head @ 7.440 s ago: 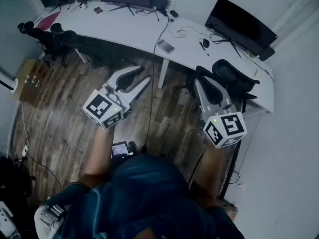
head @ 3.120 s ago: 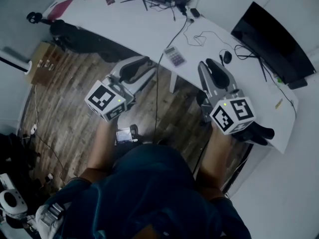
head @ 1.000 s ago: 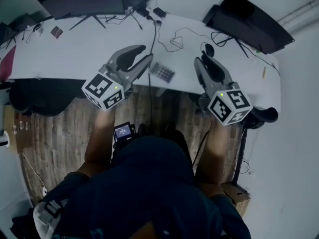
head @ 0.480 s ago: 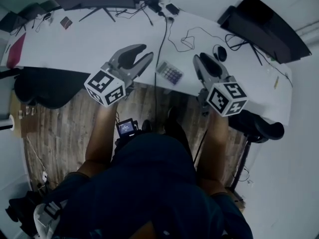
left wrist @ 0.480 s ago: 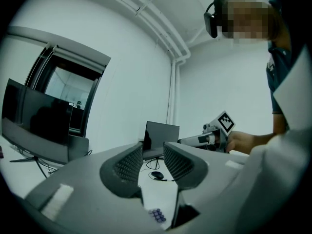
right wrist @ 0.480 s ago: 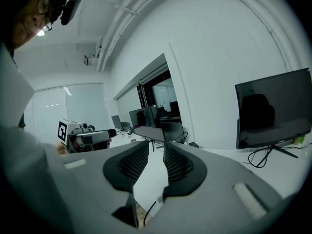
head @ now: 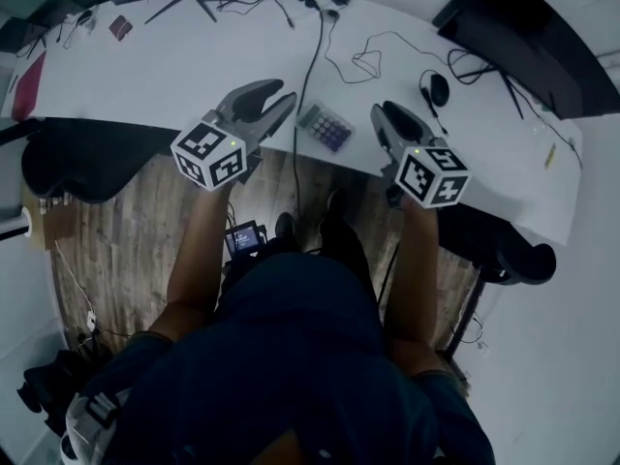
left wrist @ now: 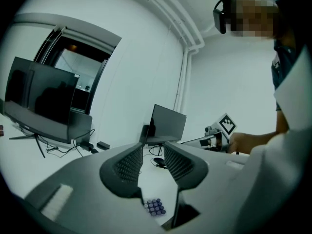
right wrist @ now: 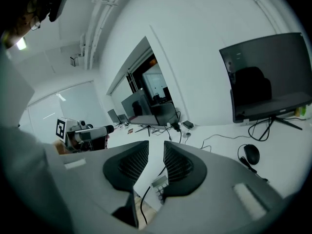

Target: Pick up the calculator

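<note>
The calculator (head: 325, 127), small and grey with purple keys, lies near the front edge of the white desk (head: 174, 66). It sits between my two grippers in the head view. My left gripper (head: 286, 93) hovers just left of it, its jaws a little apart with nothing between them. Off to the calculator's right is my right gripper (head: 383, 112), also slightly open and empty. The left gripper view shows the calculator (left wrist: 154, 206) low beneath the left gripper (left wrist: 153, 147). In the right gripper view the calculator (right wrist: 158, 185) lies below the right gripper (right wrist: 156, 144).
A black cable (head: 312, 46) runs across the desk past the calculator and down to the wooden floor. A mouse (head: 438, 89) and a dark monitor (head: 528, 27) sit at the right. Black chairs stand at the left (head: 87, 158) and at the right (head: 504, 245).
The desk has drawn nearer in the head view. Both grippers have come down toward its front edge, either side of the calculator. Their jaws look unchanged.
</note>
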Action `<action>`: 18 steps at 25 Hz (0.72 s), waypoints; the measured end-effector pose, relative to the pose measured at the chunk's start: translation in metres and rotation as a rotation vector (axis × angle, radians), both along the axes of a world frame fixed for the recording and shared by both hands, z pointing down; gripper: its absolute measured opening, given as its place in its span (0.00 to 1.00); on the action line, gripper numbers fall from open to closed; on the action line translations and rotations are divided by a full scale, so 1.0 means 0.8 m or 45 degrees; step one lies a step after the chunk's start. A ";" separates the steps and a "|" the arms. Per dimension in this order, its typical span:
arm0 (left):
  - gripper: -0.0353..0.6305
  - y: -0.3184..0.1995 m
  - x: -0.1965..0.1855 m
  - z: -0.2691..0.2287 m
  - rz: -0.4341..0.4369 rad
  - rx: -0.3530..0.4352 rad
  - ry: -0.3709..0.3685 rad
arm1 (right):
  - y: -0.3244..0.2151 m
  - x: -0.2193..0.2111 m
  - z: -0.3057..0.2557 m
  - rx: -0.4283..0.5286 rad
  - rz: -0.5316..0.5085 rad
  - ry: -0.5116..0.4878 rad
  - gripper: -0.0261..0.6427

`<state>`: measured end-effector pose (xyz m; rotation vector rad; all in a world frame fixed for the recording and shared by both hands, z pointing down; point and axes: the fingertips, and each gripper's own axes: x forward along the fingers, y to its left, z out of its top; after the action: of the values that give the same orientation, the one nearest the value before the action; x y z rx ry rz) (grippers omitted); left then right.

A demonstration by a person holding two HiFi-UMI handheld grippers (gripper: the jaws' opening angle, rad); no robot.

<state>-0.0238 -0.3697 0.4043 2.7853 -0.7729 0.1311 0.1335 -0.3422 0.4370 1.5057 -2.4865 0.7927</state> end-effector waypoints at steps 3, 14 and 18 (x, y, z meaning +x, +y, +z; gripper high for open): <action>0.25 -0.007 0.008 0.032 0.000 -0.059 -0.032 | -0.002 0.007 0.035 -0.071 0.006 -0.036 0.16; 0.26 -0.036 0.016 0.146 -0.005 -0.260 -0.150 | 0.000 0.006 0.156 -0.326 0.004 -0.128 0.17; 0.27 -0.045 0.016 0.186 -0.010 -0.332 -0.187 | 0.004 0.002 0.198 -0.408 0.010 -0.165 0.18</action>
<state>-0.0110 -0.4058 0.5534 2.5463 -0.7414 0.4085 0.1352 -0.3392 0.5953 1.3900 -2.2961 1.2570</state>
